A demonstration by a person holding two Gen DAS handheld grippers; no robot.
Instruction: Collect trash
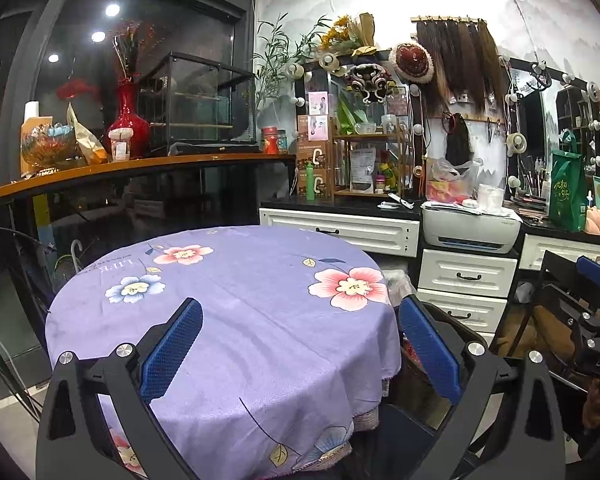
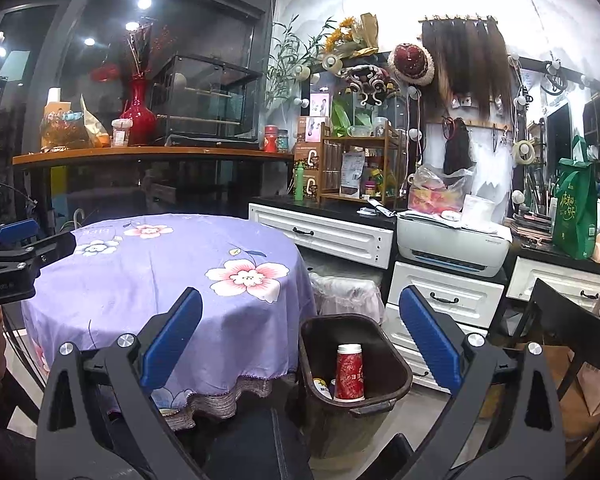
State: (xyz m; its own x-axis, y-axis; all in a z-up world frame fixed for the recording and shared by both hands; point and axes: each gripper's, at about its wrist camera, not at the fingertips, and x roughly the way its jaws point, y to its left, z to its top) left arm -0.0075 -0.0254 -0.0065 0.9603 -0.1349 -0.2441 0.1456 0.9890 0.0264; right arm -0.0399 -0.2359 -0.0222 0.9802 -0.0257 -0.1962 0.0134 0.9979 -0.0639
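Trash sits already inside the dark brown plastic waste bin (image 2: 356,364), which stands on the floor just ahead of the right tool (image 2: 300,344) and slightly below it, close beside the round worktop under its lilac flowered cloth (image 2: 148,280). The bin looks rigid and light; its thick rolled rim at the near edge seems the soundest place to take hold if it must be moved, since the smooth walls would likely slip between the blue pads.

Next in size, a red paper cup with a white base (image 2: 349,372) stands upside down in the bin, directly ahead between the spread fingers. It should be very light and easily crushed, so a gentle pinch across its middle would suit. Beside it, low to the left, lie smaller scraps, too hidden to name.

The right tool's jaws stand wide apart and hold nothing. The left tool (image 1: 300,344) is likewise spread wide and empty, poised above the cloth, on which no loose litter shows ahead of it.
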